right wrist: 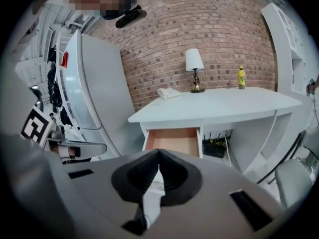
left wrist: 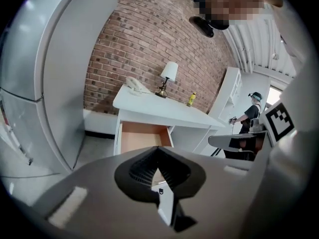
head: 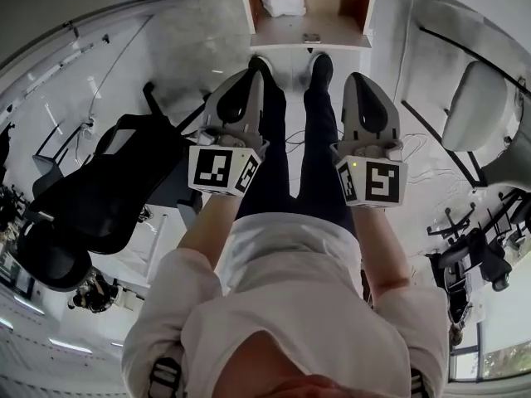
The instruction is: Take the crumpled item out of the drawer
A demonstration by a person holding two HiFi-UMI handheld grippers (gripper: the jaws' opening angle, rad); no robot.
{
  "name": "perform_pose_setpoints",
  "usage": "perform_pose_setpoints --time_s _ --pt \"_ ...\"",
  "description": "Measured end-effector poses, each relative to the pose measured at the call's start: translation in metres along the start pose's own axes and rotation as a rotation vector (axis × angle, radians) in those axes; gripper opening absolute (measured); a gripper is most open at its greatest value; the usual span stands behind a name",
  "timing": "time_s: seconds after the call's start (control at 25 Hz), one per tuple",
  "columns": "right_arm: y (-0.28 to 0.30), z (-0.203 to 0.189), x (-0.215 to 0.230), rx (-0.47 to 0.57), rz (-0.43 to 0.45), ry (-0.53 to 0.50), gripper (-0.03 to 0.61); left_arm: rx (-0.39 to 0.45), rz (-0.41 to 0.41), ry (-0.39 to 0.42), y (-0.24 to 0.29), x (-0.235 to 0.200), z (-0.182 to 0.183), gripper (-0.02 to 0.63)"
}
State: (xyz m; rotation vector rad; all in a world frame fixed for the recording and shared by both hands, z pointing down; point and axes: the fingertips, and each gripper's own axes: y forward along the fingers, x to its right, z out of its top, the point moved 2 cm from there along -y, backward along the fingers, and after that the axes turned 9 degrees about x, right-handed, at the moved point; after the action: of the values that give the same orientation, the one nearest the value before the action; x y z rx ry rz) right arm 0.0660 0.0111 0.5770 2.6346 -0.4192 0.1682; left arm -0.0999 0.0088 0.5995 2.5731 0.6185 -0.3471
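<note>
Head view, looking steeply down: the crumpled item [head: 282,1], a white wad, lies inside the open drawer [head: 332,2] at the top centre of the frame, toward the drawer's left side and untouched by either gripper. The drawer has a tan interior; its front edge lies just above the person's dark shoes [head: 322,66]. Below it, the left gripper [head: 258,66] and the right gripper [head: 356,78] are held side by side, one on either side of the legs, both pointing toward the drawer and well apart from the crumpled item. Left gripper view: the jaws of the left gripper [left wrist: 158,152] are closed together with nothing between them; beyond them the drawer [left wrist: 142,136] stands pulled out of a white table [left wrist: 149,108]. Right gripper view: the jaws of the right gripper [right wrist: 158,154] likewise meet, empty. On the table [right wrist: 224,103] stand a lamp [right wrist: 193,63] and a yellow bottle [right wrist: 241,77], against a brick wall [right wrist: 199,24]. A black chair [head: 99,197] occupies the left of the head view.
</note>
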Motion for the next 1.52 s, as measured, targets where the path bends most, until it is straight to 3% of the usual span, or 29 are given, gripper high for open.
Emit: perform_pose_setpoints --time_s 0.24,0.6,0.72,0.76,1.28,1.52 --pt "0.016 -0.038 -0.003 -0.037 0.003 0.045 0.008 -0.046 0.032 -0.025 0.013 -0.011 -0.042 0.011" --pt "0.027 -0.057 -0.003 -0.055 0.014 0.072 0.008 -0.103 0.058 -0.005 0.033 -0.019 -0.062 0.012" --pt "0.026 -0.061 -0.005 -0.062 0.017 0.087 0.008 -0.141 0.059 -0.023 0.044 -0.021 -0.071 0.144" --pt "0.026 -0.062 -0.005 -0.063 0.016 0.093 0.008 -0.152 0.059 -0.031 0.048 -0.021 -0.073 0.156" --pt "0.021 -0.060 0.010 -0.046 0.012 0.119 0.008 -0.243 0.074 -0.072 0.114 -0.033 -0.087 0.158" --pt "0.020 -0.059 0.014 -0.038 0.016 0.129 0.008 -0.308 0.091 -0.047 0.140 -0.036 -0.103 0.158"
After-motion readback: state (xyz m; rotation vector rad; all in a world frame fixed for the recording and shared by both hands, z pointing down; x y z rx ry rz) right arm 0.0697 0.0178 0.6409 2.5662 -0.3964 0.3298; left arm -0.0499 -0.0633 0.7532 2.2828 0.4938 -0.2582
